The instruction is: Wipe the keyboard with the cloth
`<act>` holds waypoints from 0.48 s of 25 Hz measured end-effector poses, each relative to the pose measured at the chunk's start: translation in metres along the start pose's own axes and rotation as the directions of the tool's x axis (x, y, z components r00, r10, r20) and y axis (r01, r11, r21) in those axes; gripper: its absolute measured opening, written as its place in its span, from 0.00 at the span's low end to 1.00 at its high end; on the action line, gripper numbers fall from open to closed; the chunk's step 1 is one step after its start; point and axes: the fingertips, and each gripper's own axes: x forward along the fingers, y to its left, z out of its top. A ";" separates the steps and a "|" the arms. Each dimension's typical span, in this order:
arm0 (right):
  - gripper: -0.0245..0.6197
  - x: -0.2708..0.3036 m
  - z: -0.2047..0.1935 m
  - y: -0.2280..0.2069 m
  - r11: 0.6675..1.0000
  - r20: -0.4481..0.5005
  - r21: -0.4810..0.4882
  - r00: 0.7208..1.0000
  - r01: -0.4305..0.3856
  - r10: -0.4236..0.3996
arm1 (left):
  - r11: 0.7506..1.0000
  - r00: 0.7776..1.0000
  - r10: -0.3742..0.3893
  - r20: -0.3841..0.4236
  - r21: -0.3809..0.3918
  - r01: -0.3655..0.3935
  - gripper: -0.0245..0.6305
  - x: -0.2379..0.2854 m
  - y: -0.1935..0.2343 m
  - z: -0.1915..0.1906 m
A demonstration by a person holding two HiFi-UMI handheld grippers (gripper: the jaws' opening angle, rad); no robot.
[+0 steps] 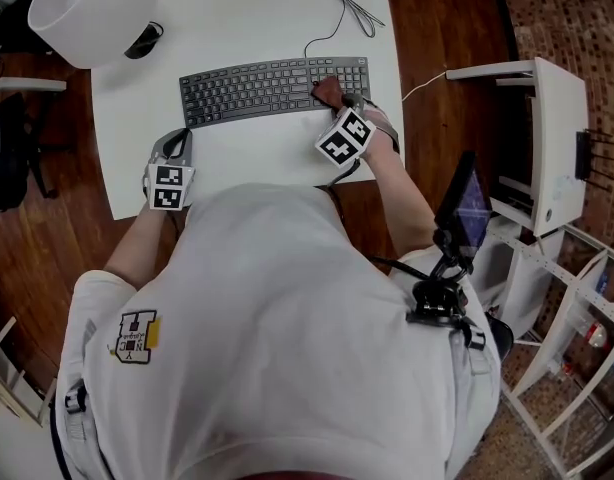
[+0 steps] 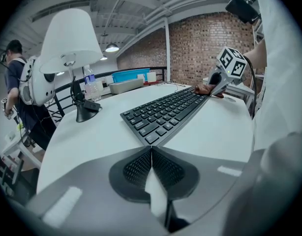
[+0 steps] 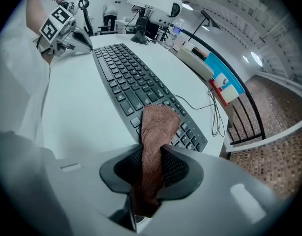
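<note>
A black keyboard point(image 1: 272, 89) lies across the white table point(image 1: 247, 28). My right gripper point(image 3: 152, 163) is shut on a brown cloth point(image 3: 156, 132), whose free end rests on the keys at the keyboard's right end. In the head view the brown cloth point(image 1: 328, 92) shows at the right gripper point(image 1: 339, 103). My left gripper point(image 1: 170, 146) rests near the table's front left, just in front of the keyboard's left end, and its jaws meet with nothing between them. In the left gripper view the keyboard point(image 2: 163, 113) runs away from the left gripper point(image 2: 152, 166) toward the right gripper point(image 2: 217, 85).
A white lamp point(image 1: 90, 10) with a black base point(image 1: 144, 40) stands at the table's back left. The keyboard's cable point(image 1: 342, 13) trails to the back right. A white cabinet point(image 1: 547, 143) stands to the right of the table. A person point(image 2: 15, 77) stands beyond the table.
</note>
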 end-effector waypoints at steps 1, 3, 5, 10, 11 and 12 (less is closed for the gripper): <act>0.18 -0.001 -0.002 0.004 1.000 -0.002 0.002 1.000 -0.004 0.004 | 1.000 1.000 0.000 0.001 0.001 0.000 0.04 0.000 0.000 0.000; 0.18 -0.003 -0.006 0.010 1.000 -0.006 0.003 1.000 -0.010 0.010 | 1.000 1.000 -0.001 0.004 0.000 0.001 0.04 0.000 0.000 0.000; 0.18 -0.004 -0.010 0.016 1.000 -0.011 0.001 1.000 -0.016 0.016 | 1.000 1.000 -0.001 0.007 -0.001 0.001 0.04 -0.001 0.000 0.000; 0.18 -0.004 0.002 0.005 1.000 0.008 -0.025 1.000 -0.014 0.014 | 1.000 1.000 0.002 0.010 -0.003 -0.002 0.04 0.004 0.002 -0.004; 0.18 -0.006 0.011 -0.004 1.000 0.027 -0.027 1.000 -0.004 0.005 | 1.000 1.000 0.004 0.012 -0.002 -0.004 0.04 0.003 0.002 -0.003; 0.18 -0.008 0.023 -0.015 1.000 0.050 -0.031 0.999 0.007 -0.005 | 1.000 1.000 0.008 0.013 -0.001 -0.008 0.04 0.003 0.001 -0.003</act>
